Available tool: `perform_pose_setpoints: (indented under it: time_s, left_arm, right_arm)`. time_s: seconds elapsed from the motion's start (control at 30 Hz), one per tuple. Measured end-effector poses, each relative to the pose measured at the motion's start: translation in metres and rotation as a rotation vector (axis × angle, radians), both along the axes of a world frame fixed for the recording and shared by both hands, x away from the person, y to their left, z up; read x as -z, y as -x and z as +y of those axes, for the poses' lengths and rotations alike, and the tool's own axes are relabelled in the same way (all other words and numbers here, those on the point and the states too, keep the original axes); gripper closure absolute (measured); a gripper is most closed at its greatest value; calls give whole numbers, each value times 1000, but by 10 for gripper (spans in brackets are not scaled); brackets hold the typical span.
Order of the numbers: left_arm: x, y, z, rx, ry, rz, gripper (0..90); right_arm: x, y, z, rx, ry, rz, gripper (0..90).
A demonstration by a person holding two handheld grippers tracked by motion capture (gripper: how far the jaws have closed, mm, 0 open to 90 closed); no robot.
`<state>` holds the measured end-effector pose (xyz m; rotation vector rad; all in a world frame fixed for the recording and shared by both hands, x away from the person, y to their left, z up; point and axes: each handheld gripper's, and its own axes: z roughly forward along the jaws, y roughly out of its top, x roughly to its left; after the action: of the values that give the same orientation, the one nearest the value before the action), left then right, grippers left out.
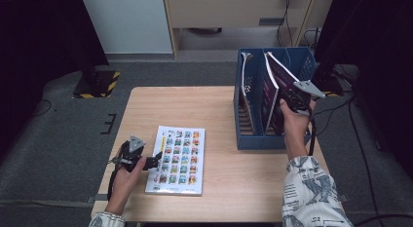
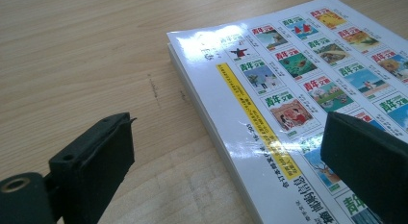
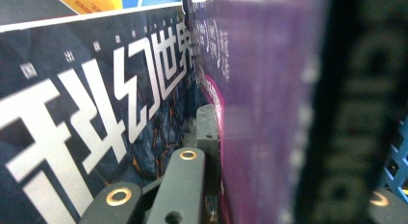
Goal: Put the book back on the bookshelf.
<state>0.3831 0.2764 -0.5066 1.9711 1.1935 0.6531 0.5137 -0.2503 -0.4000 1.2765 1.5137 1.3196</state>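
Table: wooden table (image 1: 219,183) on grey carpet, its near edge at the person's side; bare wood lies open along the near edge, between the two hands and across the far left.
Left gripper: left gripper (image 1: 155,161) sits low near the table's near left corner, at the left edge of the magazine, jaws spread wide. In the left gripper view one jaw stands over bare wood and the other over the cover, with the magazine's edge between them; nothing is pinched.
Magazine: flat magazine (image 2: 308,89) with rows of small colour pictures on its cover, lying left of the table's middle, long side running away from the person, well apart from the file box.
Right gripper: right gripper (image 1: 286,93) is raised at the file box on the right, jaws pressed onto the purple book; the right gripper view has the cover squeezed between them.
Purple book: purple book (image 1: 280,78) tilts leftward, its lower part inside the box, beside a dark book (image 3: 96,108) with large white lettering.
File box: blue file box (image 1: 258,139) with upright dividers at the table's right far side, its right wall close to the table's right edge.
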Motion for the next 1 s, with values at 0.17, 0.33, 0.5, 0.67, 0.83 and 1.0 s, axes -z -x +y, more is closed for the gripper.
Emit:
perform_pose_setpoints:
  time_s: [0.17, 0.33, 0.5, 0.67, 0.83, 1.0]
  left_arm:
    - [0, 0, 0, 1, 0, -2, 44]
    - [0, 0, 0, 1, 0, -1, 44]
    - [0, 0, 0, 1, -1, -2, 44]
    - [0, 0, 0, -1, 2, -4, 44]
    - [0, -1, 0, -1, 2, -2, 44]
    - [0, -1, 0, -2, 2, -3, 44]
  right_arm:
    - [3, 0, 0, -3, 0, 8, 836]
    - [5, 0, 2, -8, 4, 12, 835]
    - [5, 1, 4, -17, 14, 17, 834]
    - [4, 2, 4, -29, 32, 25, 833]
    - [1, 3, 1, -44, 22, 27, 821]
    - [-1, 5, -2, -52, 12, 16, 808]
